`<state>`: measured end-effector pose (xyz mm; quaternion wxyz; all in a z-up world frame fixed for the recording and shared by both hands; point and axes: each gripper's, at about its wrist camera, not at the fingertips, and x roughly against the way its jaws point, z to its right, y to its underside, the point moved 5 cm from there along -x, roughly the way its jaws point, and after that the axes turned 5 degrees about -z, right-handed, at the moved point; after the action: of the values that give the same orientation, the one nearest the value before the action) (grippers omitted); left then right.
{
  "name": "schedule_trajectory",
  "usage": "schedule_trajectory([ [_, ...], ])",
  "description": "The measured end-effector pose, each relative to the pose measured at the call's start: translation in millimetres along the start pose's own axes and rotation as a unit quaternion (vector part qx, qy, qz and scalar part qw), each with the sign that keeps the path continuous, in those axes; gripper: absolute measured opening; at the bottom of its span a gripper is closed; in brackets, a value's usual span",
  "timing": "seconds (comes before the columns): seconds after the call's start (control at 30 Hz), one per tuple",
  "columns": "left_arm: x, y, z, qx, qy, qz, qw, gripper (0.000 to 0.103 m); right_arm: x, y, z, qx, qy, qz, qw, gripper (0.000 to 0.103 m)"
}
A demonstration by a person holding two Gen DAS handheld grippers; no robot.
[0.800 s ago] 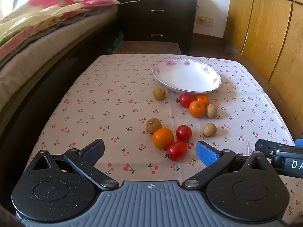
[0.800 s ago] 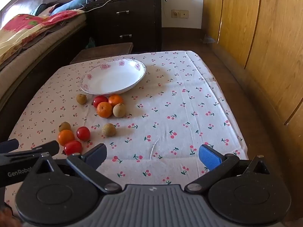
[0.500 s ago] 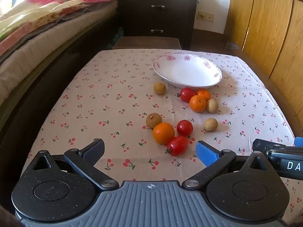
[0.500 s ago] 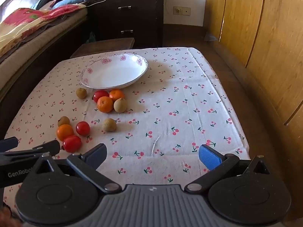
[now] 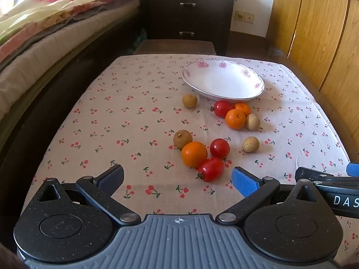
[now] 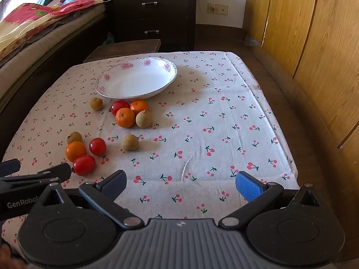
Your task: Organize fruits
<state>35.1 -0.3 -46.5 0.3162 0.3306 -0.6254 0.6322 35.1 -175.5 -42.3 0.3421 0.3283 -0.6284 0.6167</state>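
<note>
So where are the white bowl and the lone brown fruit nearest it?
White bowl [image 6: 134,83]: right wrist view, bare inside bottom.
Lone brown fruit [image 5: 189,100]: left wrist view, middle of its skin.

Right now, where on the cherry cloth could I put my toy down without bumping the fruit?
The right side of the cherry-print tablecloth is bare, between the white flowered bowl and the wooden wardrobe. The strip beside the bed is free too. It is crowded below the bowl, round the orange mandarins and red tomatoes.

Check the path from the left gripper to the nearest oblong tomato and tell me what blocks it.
Nothing visible does. The left gripper is open, and only bare tablecloth lies between it and the oblong tomato, whose far side touches the orange.
</note>
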Motion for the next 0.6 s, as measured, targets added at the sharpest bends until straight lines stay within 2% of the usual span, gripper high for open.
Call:
schedule_trajectory([
  [0.6, -2.7, 2.6, -1.5, 0.001, -0.001, -0.008, 1.0000, 0.103, -3.9, 1.1, -2.6, -0.001, -0.002, -0.009, 1.000, 0.103],
])
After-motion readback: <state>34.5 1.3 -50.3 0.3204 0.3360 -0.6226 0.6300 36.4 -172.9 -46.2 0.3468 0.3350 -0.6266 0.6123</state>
